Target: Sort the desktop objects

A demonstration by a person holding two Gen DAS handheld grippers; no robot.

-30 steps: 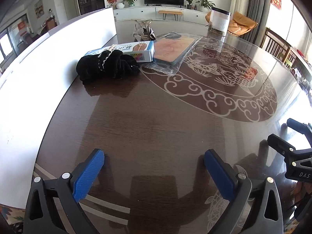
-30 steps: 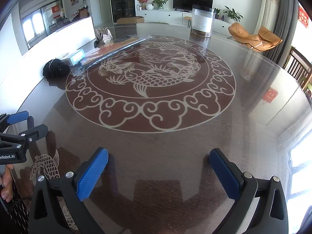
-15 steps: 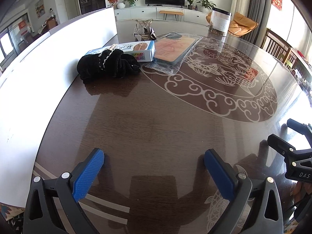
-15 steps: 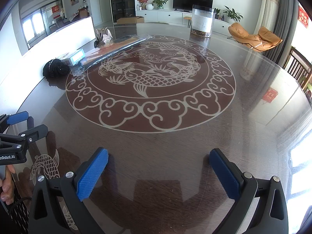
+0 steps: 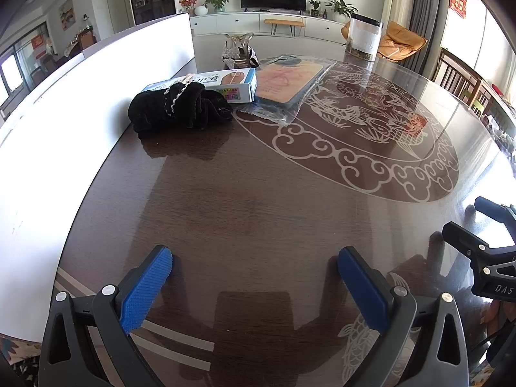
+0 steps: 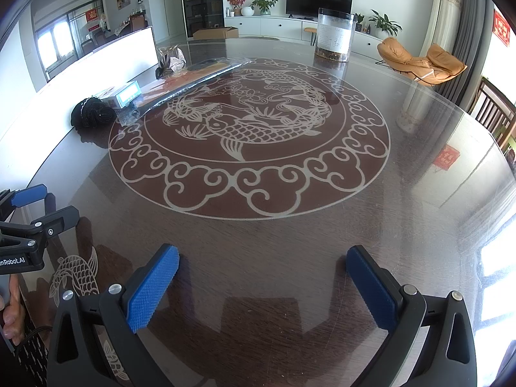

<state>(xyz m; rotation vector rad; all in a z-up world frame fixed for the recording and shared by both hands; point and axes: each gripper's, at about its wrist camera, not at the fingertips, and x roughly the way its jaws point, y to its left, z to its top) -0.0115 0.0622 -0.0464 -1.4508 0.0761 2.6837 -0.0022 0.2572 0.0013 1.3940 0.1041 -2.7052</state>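
A black velvet pouch with a bead chain (image 5: 179,109) lies at the table's far left, also in the right wrist view (image 6: 93,116). Behind it sits a blue and white box (image 5: 222,84), also in the right wrist view (image 6: 124,95). A flat item in clear plastic wrap (image 5: 287,87) lies to the right of the box. My left gripper (image 5: 254,285) is open and empty, low over the near table. My right gripper (image 6: 262,287) is open and empty, to the right of the left one.
The round dark table (image 6: 290,242) has a fish pattern under glass. A clear jar (image 6: 333,35) stands at the far side. A small ornament (image 5: 240,53) sits behind the box. A white board (image 5: 64,122) borders the left edge.
The left wrist view has shifted slightly, bringing the pouch and box a little nearer. The right gripper has not moved.
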